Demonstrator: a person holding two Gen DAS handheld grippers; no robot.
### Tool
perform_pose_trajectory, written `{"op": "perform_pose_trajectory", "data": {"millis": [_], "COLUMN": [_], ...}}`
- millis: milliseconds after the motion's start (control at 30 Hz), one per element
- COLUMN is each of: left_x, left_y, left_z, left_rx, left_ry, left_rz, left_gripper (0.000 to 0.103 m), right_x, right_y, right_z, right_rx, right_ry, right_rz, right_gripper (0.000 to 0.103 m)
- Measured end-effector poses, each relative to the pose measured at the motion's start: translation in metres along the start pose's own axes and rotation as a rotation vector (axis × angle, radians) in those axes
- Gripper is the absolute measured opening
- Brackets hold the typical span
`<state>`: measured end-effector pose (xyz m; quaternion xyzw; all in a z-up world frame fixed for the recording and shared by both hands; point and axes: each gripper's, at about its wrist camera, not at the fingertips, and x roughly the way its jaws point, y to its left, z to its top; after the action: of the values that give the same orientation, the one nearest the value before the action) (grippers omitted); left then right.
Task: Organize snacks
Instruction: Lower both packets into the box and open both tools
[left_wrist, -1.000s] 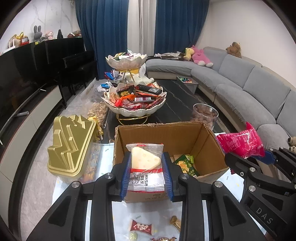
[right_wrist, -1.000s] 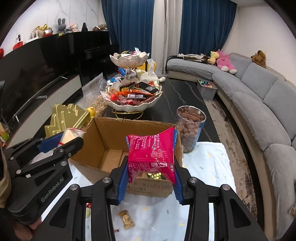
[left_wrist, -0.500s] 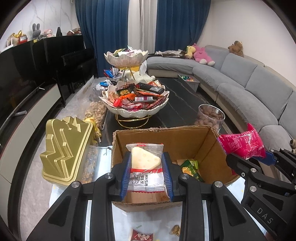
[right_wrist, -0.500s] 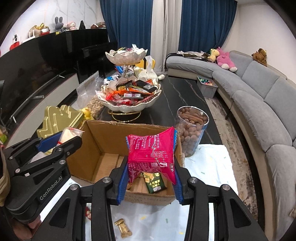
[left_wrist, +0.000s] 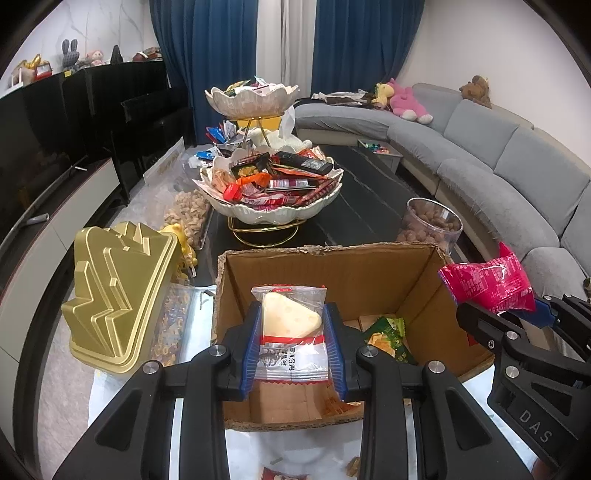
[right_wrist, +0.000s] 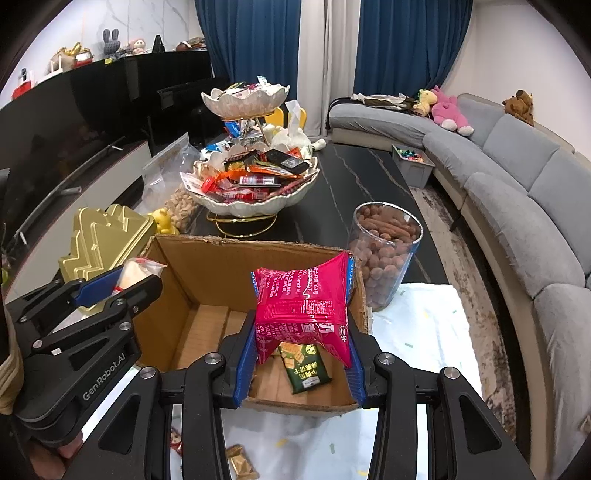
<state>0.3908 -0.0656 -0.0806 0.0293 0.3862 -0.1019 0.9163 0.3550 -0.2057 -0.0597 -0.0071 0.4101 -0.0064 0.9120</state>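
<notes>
My left gripper (left_wrist: 291, 332) is shut on a clear packet with a cheese-shaped snack (left_wrist: 290, 321), held over the open cardboard box (left_wrist: 332, 266). My right gripper (right_wrist: 301, 339) is shut on a pink snack bag (right_wrist: 303, 299), held over the same box (right_wrist: 229, 258). A green snack packet (right_wrist: 304, 363) lies on the box floor; it also shows in the left wrist view (left_wrist: 388, 334). The right gripper and pink bag (left_wrist: 487, 282) show at the right of the left wrist view. The left gripper and its packet (right_wrist: 136, 273) show at the left of the right wrist view.
A two-tier white snack stand (left_wrist: 269, 192) stands behind the box. A clear jar of brown snacks (right_wrist: 384, 254) stands right of the box. A gold ridged tin (left_wrist: 118, 291) lies to the left. Loose candies (right_wrist: 240, 463) lie on the white cloth. A grey sofa (right_wrist: 517, 177) runs along the right.
Both grippers have moved forward with their packets, from just before the box's near edge to over its opening. The green packet inside has come into fuller view.
</notes>
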Motion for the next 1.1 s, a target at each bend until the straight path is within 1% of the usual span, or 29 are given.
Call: {"op": "perform_pose_trajectory", "data": {"millis": [367,433,467,500,533,600,700,800,1100], "left_x": [0.006,0.005,0.004,0.003,0.002,-0.002,-0.007,-0.012,-0.025], "left_y": [0.003,0.003,0.004,0.004,0.005,0.007,0.009,0.012,0.015], "left_z": [-0.001,-0.001,-0.001,-0.001,-0.001,0.000,0.000,0.001,-0.002], "left_rx": [-0.009,-0.008,-0.009,-0.011,-0.015,-0.019,-0.024,-0.027,-0.033], "left_ry": [0.015,0.016,0.015,0.014,0.011,0.004,-0.003,-0.010,-0.015], "left_rz": [-0.017,-0.016,-0.014,-0.011,-0.010,-0.004,0.003,0.013,0.032], "left_gripper": [0.034,0.037,0.042,0.047,0.049,0.056,0.064,0.068,0.068], "right_x": [0.007,0.006,0.004,0.002,0.001,0.000,-0.001,-0.004,-0.017], "right_y": [-0.001,-0.001,-0.001,-0.002,-0.002,-0.003,-0.005,-0.005,0.001], "right_z": [0.002,0.003,0.003,0.003,0.004,0.004,0.004,0.003,0.004], "right_rx": [0.001,-0.004,-0.005,-0.006,-0.006,-0.003,0.000,0.000,-0.013], "right_ry": [0.009,-0.001,-0.007,-0.016,-0.020,-0.024,-0.023,-0.025,-0.050], "right_rz": [0.003,-0.007,-0.011,-0.022,-0.031,-0.038,-0.042,-0.044,-0.043], "right_gripper": [0.044,0.055,0.058,0.064,0.070,0.073,0.073,0.073,0.073]}}
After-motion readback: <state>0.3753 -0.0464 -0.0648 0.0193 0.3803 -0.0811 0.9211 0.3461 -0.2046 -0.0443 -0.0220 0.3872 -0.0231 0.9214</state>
